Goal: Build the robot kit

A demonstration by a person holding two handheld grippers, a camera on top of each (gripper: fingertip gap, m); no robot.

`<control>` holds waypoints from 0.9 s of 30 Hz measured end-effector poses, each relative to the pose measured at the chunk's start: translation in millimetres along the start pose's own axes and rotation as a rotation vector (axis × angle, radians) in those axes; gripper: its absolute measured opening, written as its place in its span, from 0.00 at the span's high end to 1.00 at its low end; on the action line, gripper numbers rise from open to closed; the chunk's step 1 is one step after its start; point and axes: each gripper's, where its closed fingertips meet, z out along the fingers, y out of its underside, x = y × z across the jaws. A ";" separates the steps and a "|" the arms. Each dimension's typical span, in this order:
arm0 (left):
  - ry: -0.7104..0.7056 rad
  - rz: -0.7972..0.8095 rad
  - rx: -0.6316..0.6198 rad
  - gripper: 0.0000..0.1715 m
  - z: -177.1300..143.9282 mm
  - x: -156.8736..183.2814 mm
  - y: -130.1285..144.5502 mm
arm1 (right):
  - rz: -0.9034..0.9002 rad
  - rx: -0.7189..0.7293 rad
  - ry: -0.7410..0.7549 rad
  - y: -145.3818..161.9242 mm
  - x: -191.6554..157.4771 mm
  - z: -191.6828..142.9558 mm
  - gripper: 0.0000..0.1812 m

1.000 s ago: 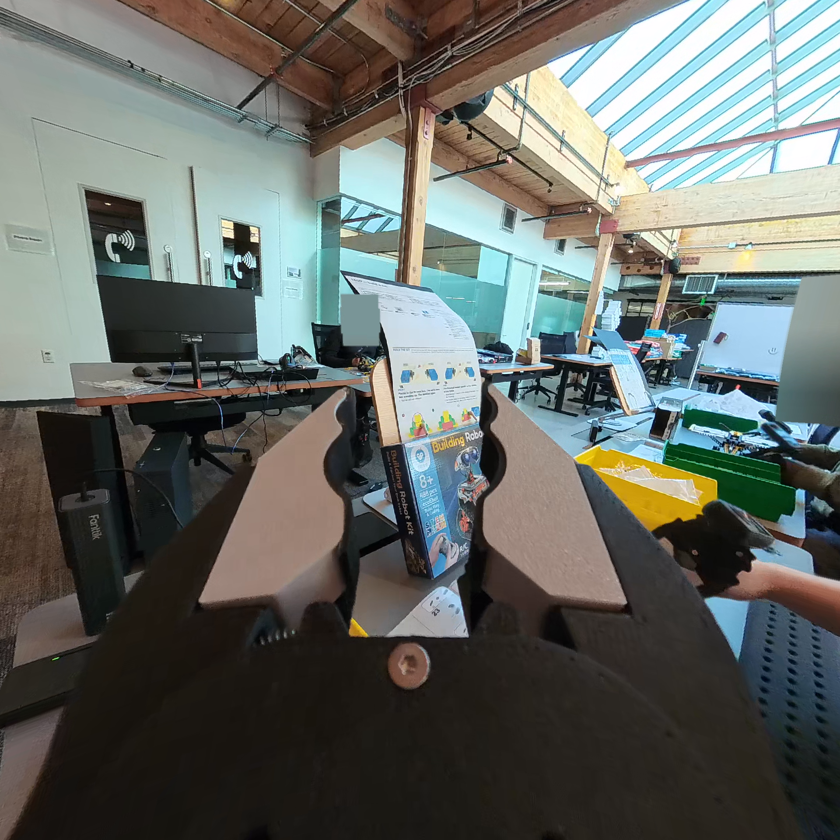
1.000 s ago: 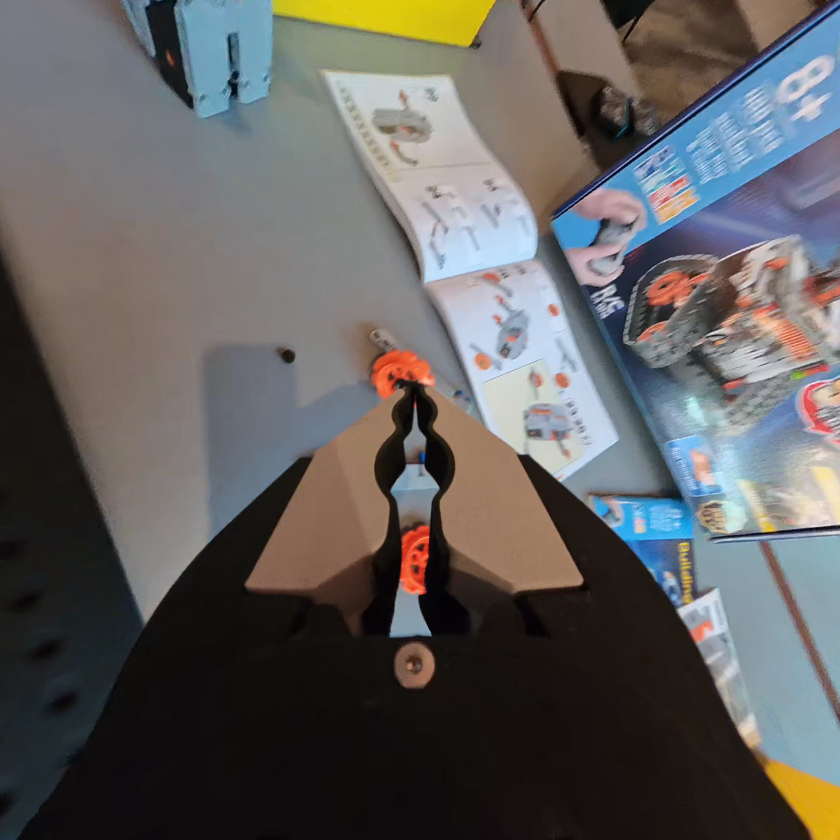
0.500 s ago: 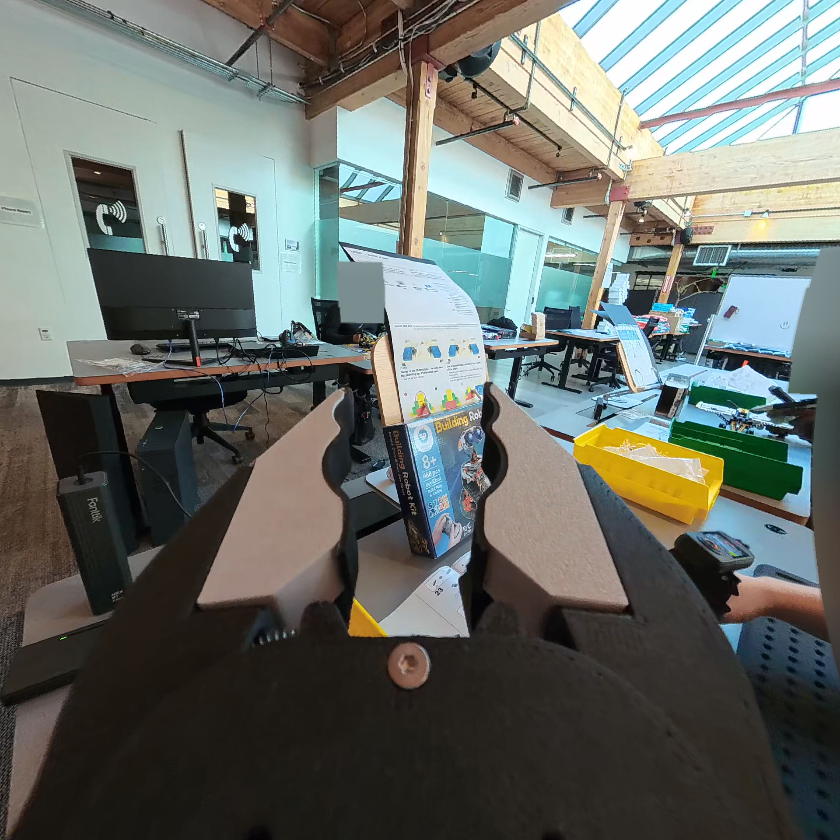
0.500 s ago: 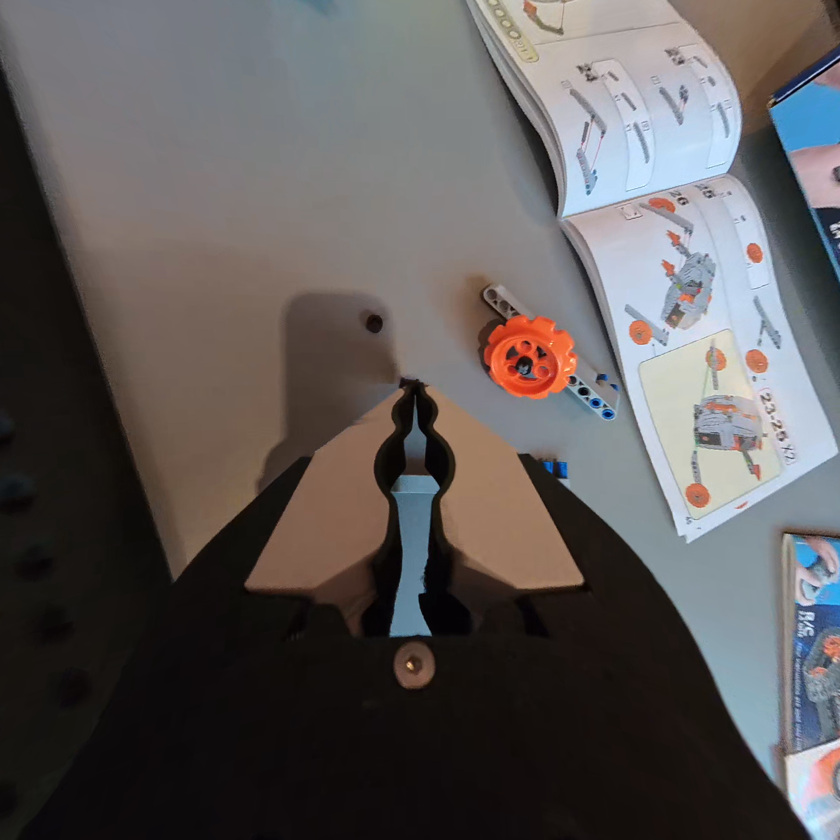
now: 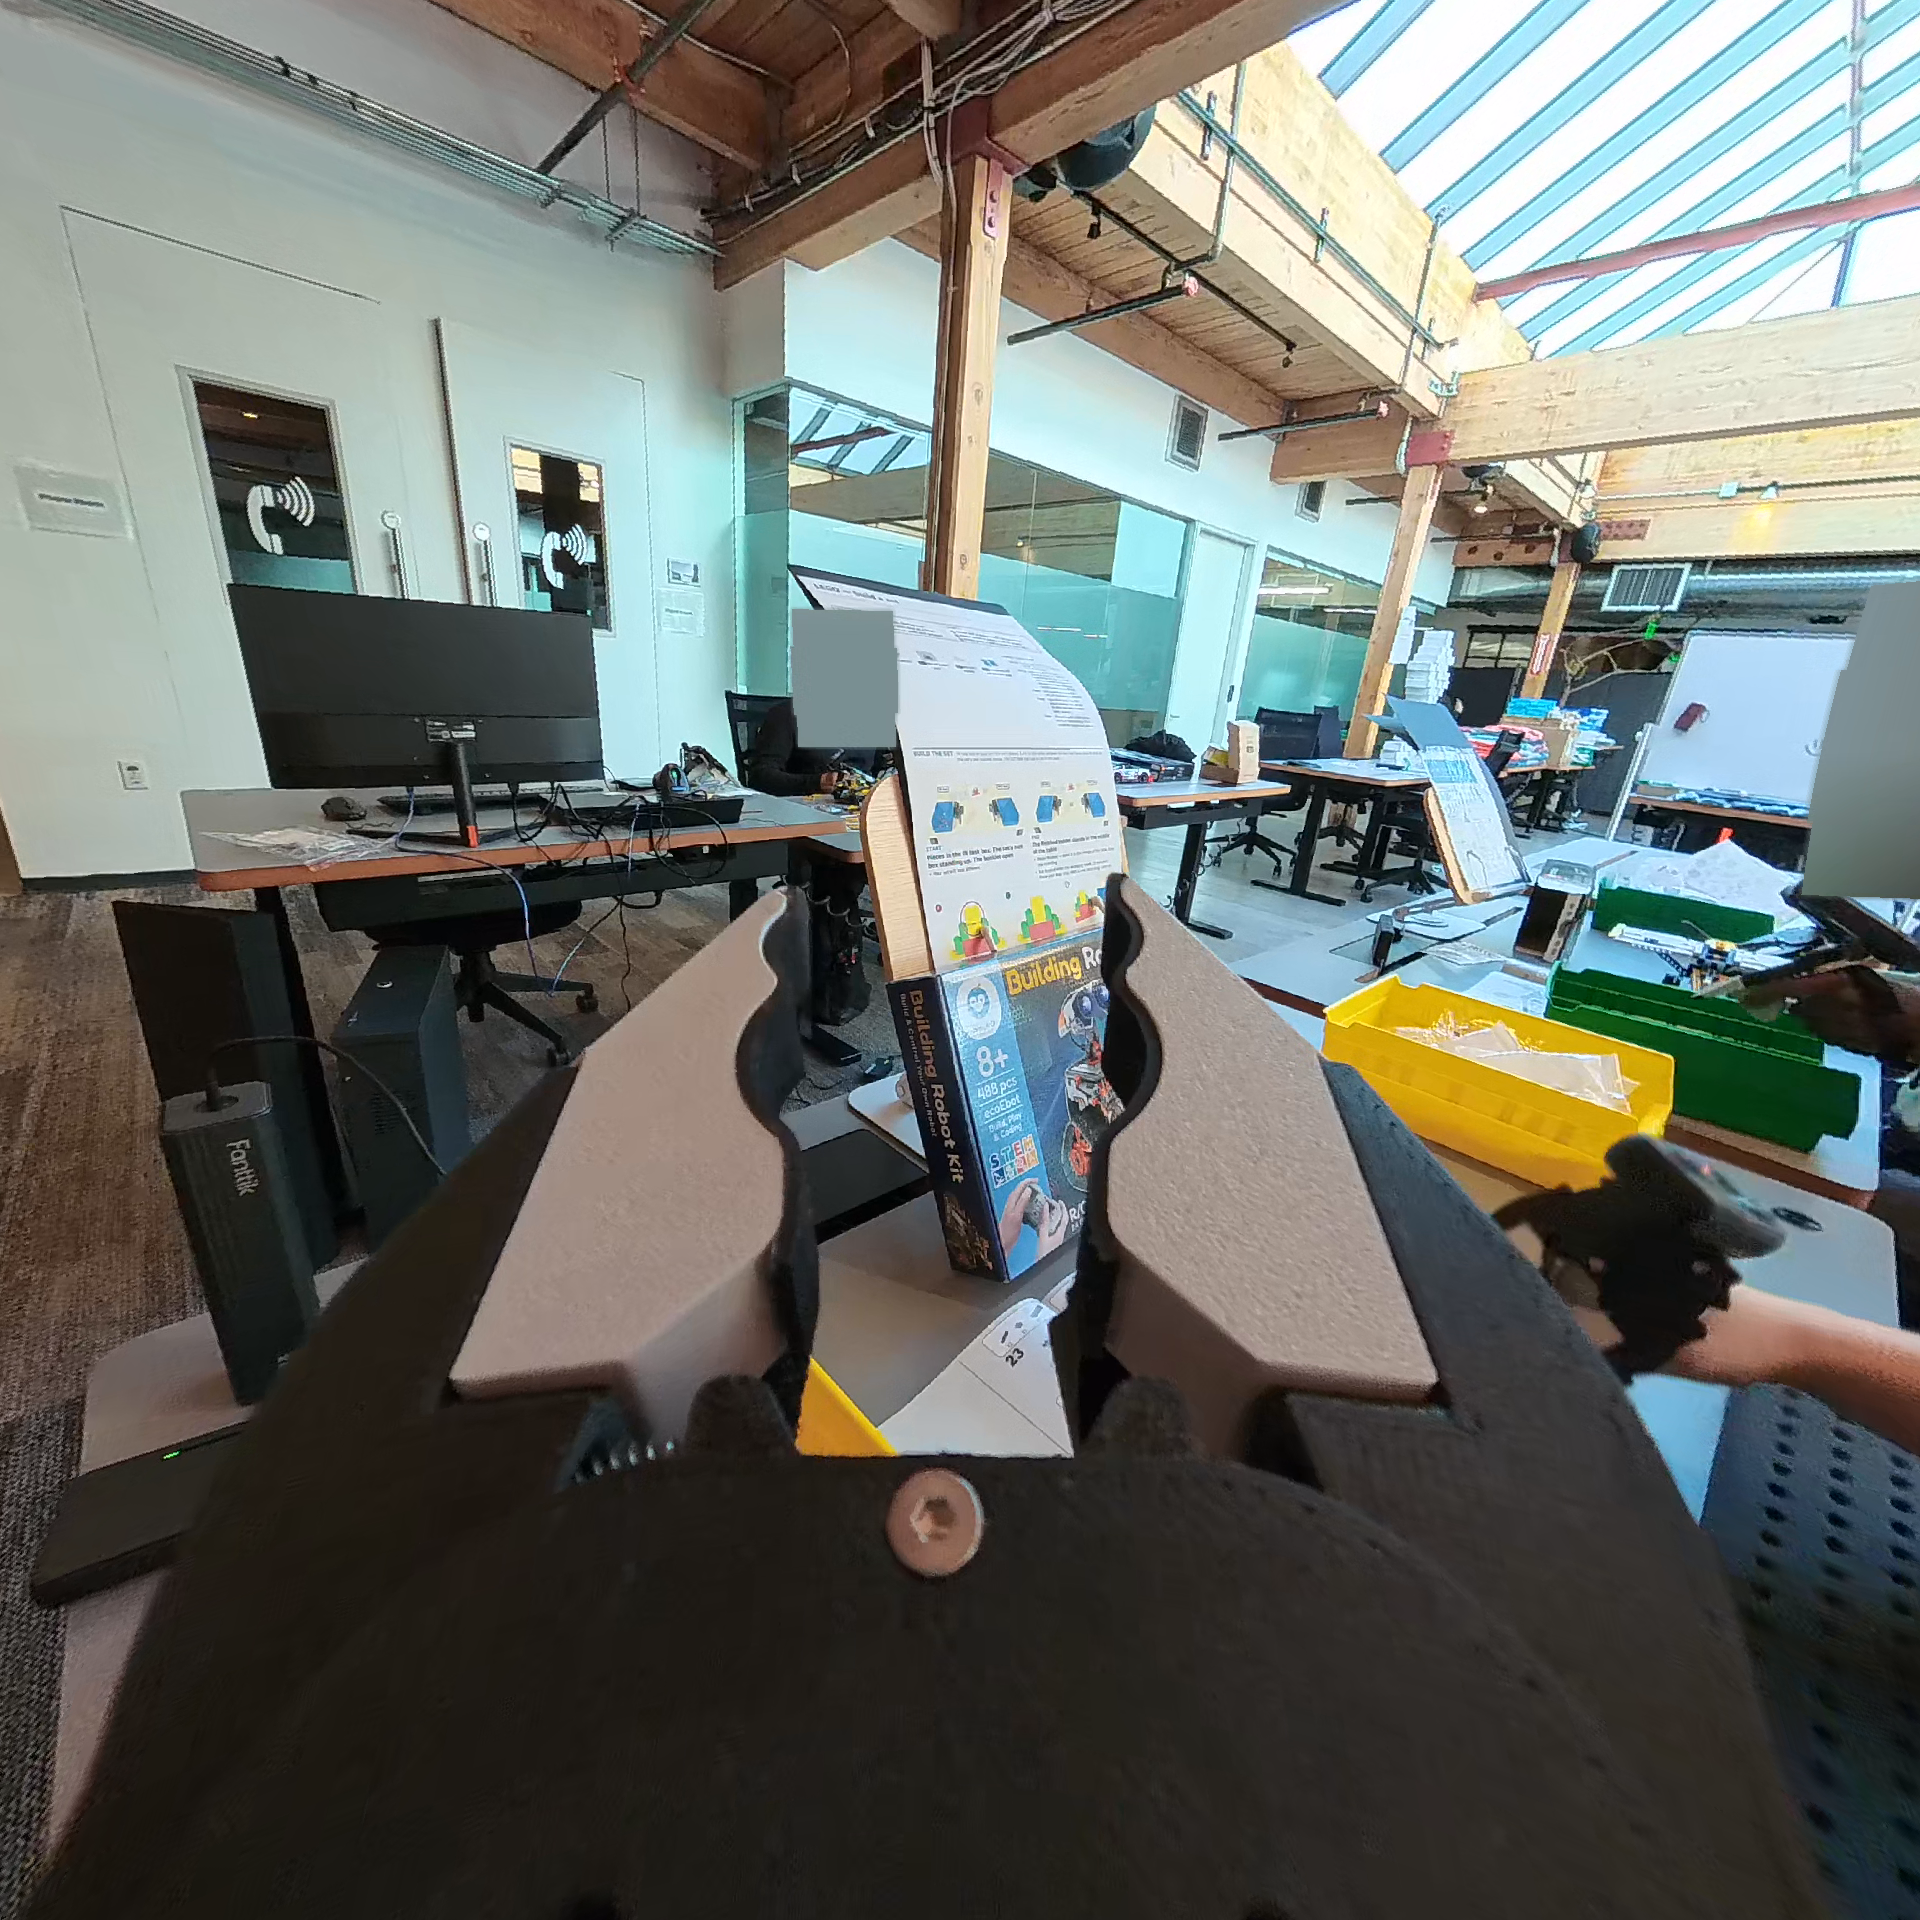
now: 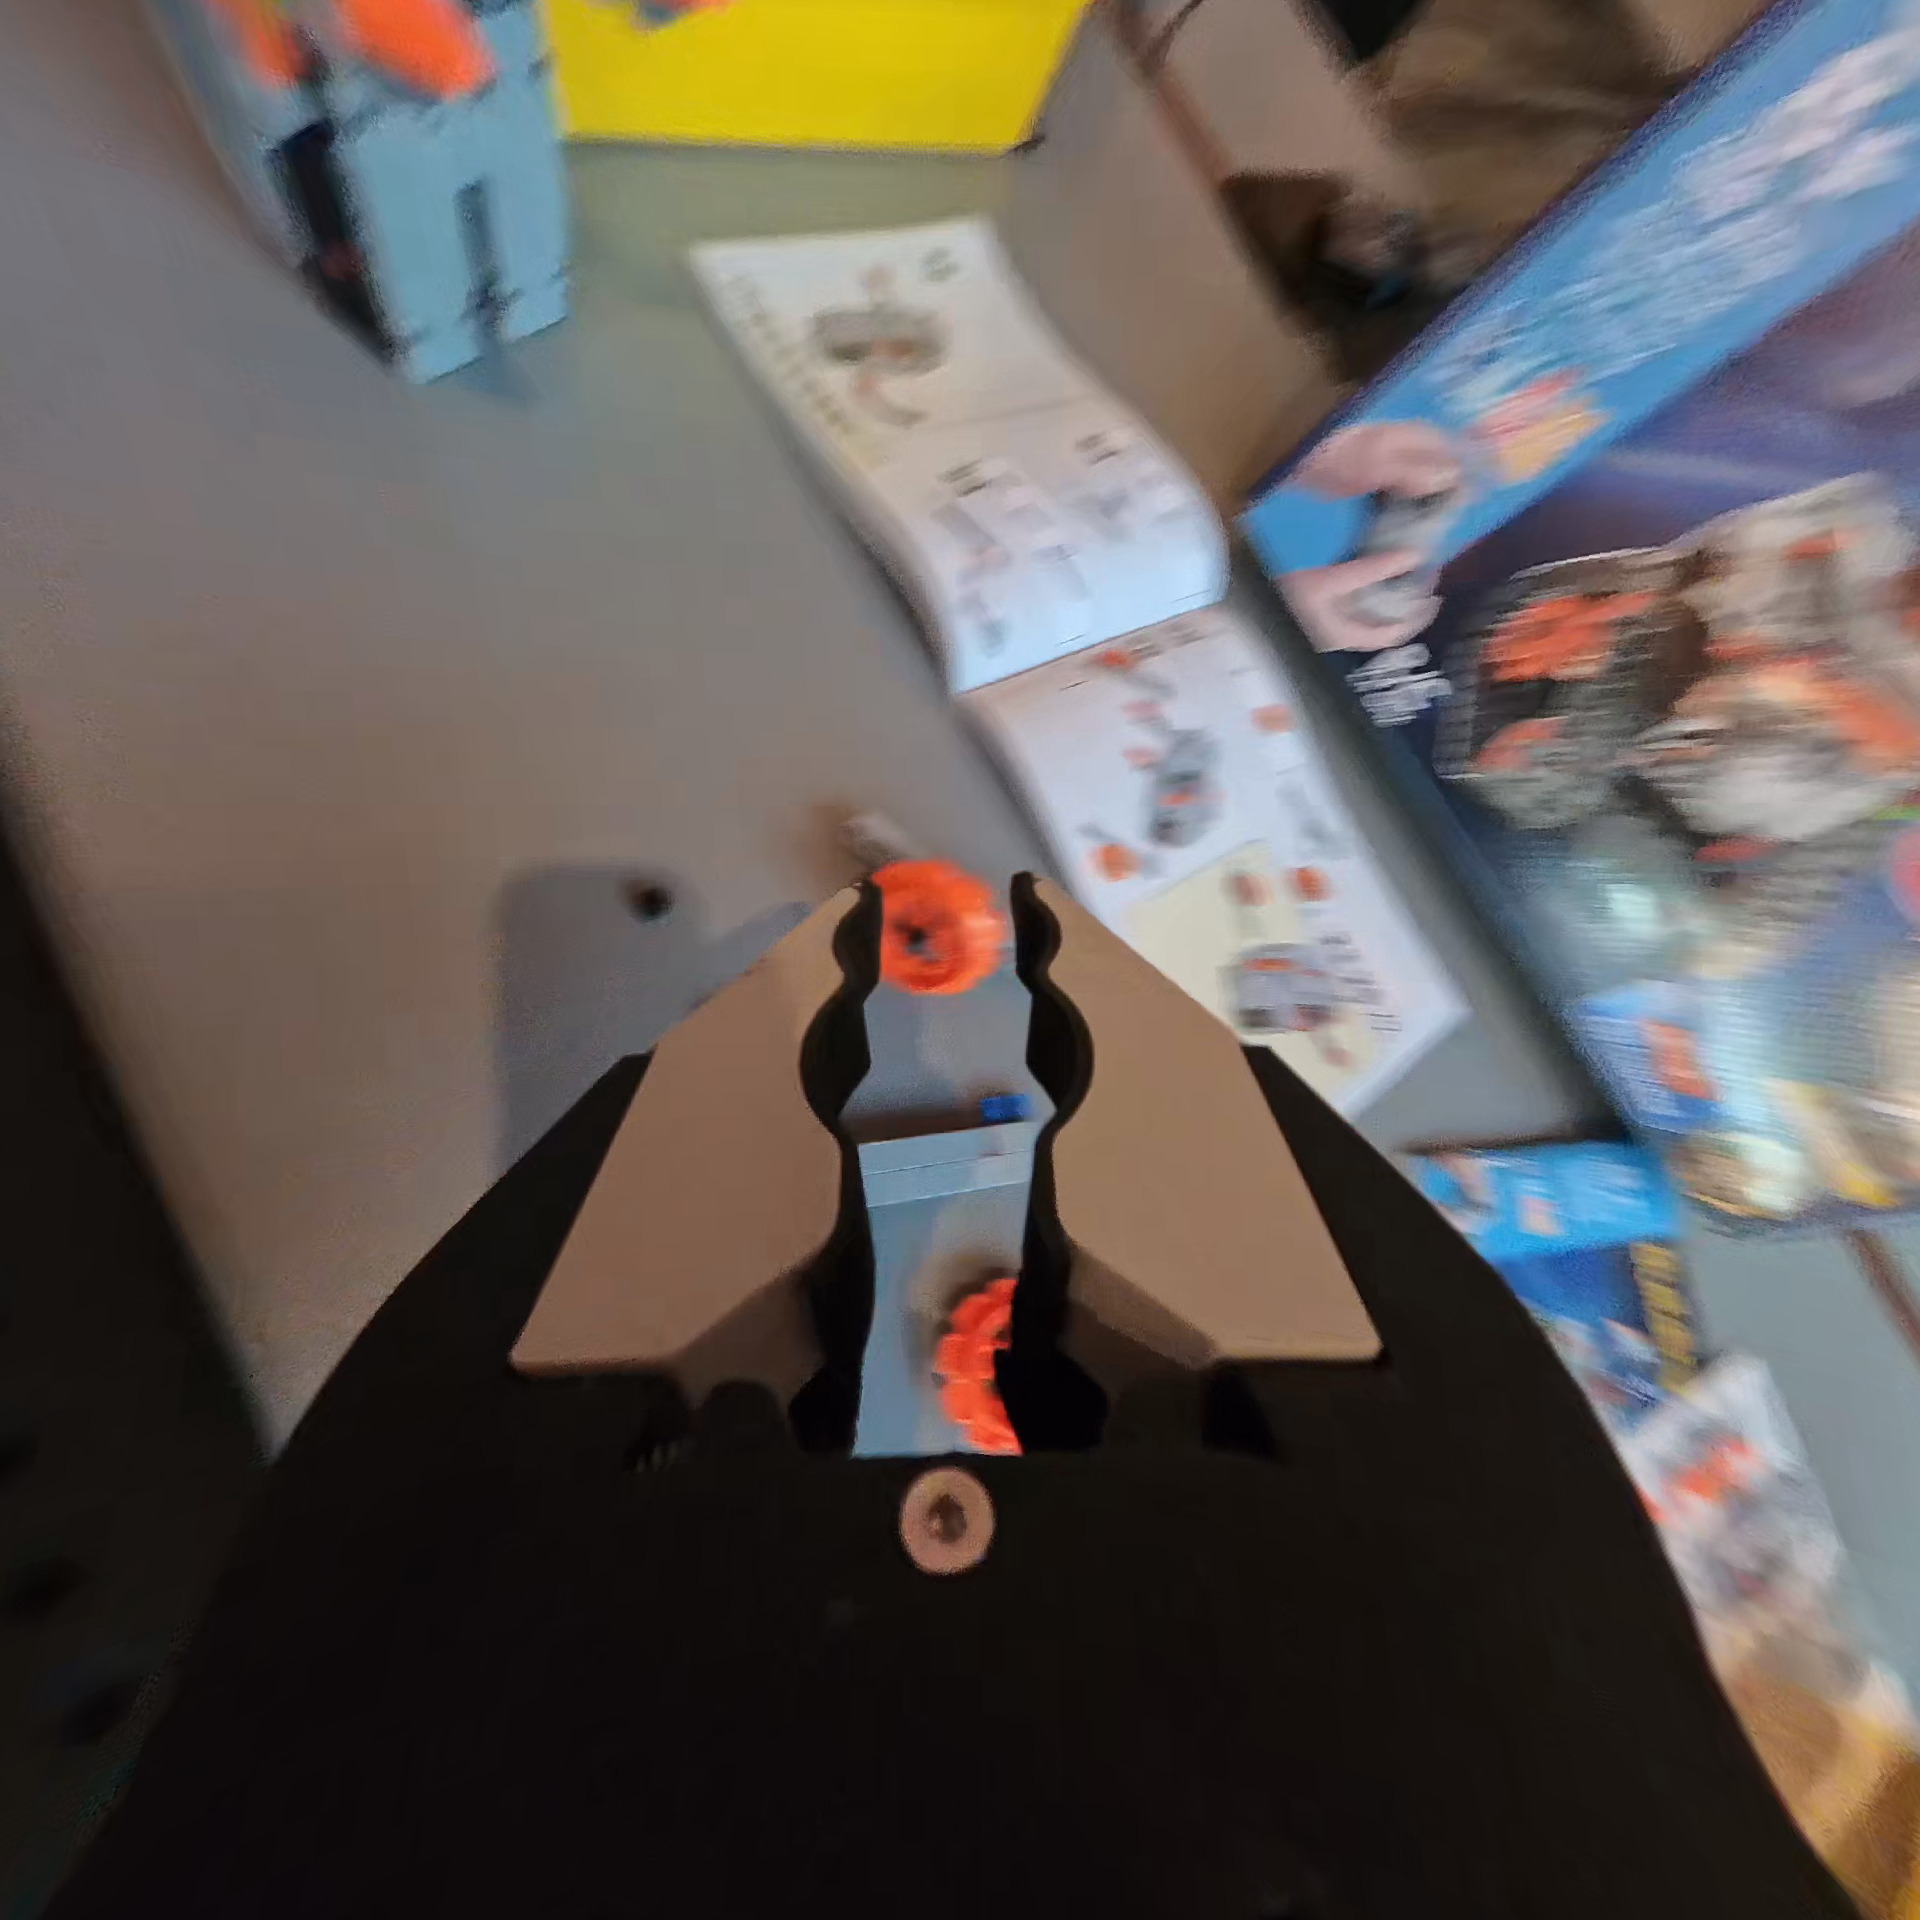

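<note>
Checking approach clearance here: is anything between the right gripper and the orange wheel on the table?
Nothing visible does. The right gripper is open, with the orange wheel showing directly between its fingertips on the grey table. The open booklet lies off to the right. Blur hides whether they touch.
</note>
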 end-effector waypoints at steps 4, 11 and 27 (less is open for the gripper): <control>0.004 0.002 -0.007 0.68 1.3 2.6 1.5 | -0.025 0.092 0.492 -29.7 97.1 -50.6 0.62; 0.023 0.027 -0.037 0.67 4.2 12.3 7.0 | -0.196 0.190 0.901 -50.2 158.2 -122.0 0.37; 0.040 0.028 -0.088 0.67 11.2 15.4 17.6 | -0.585 -0.329 0.784 16.6 144.6 -58.7 0.36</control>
